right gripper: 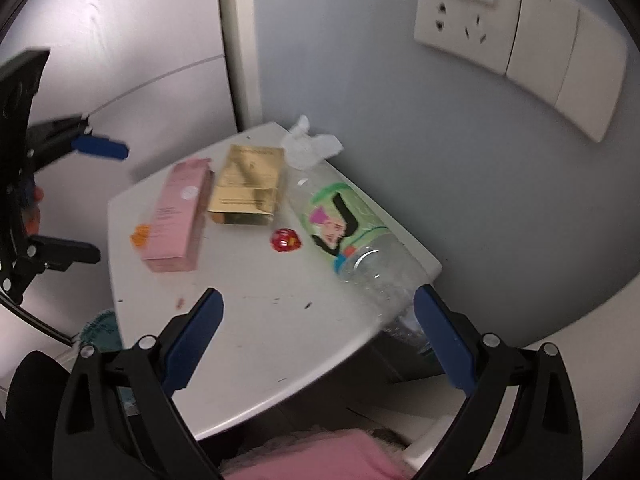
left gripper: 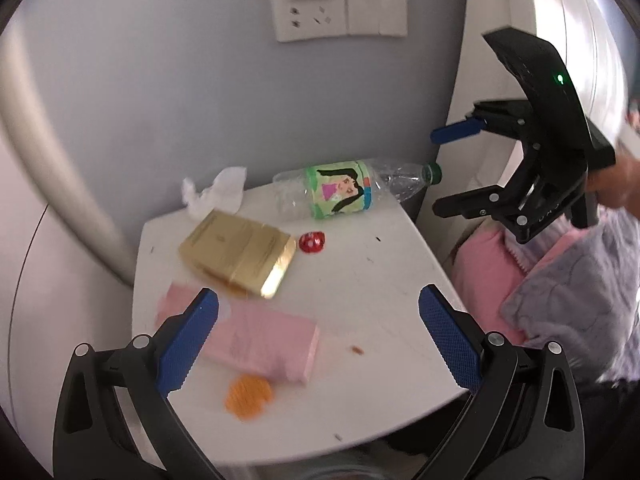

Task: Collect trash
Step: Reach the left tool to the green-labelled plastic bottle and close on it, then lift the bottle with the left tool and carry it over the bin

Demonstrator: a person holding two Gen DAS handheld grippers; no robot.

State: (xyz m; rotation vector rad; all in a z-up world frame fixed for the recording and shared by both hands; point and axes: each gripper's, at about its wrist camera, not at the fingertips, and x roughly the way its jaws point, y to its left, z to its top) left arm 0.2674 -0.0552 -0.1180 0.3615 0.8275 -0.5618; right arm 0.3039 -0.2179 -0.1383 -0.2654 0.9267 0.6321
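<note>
Right gripper (right gripper: 316,336) spread wide, empty, nearest bottle (right gripper: 352,232). Bottle lies on table (right gripper: 260,320), long axis running away from fingers, cap end overhanging near edge beside right finger. Left gripper (left gripper: 316,340) spread, empty, over pink box (left gripper: 260,340).

Both handheld grippers hang open, holding nothing.

The left black two-finger gripper with blue textured pads (left gripper: 318,334) fills the lower frame of its own view, jaws spread wide. The right black two-finger gripper with blue pads (right gripper: 318,338) does likewise; at the upper right of the left view, its fingers stand apart.
</note>
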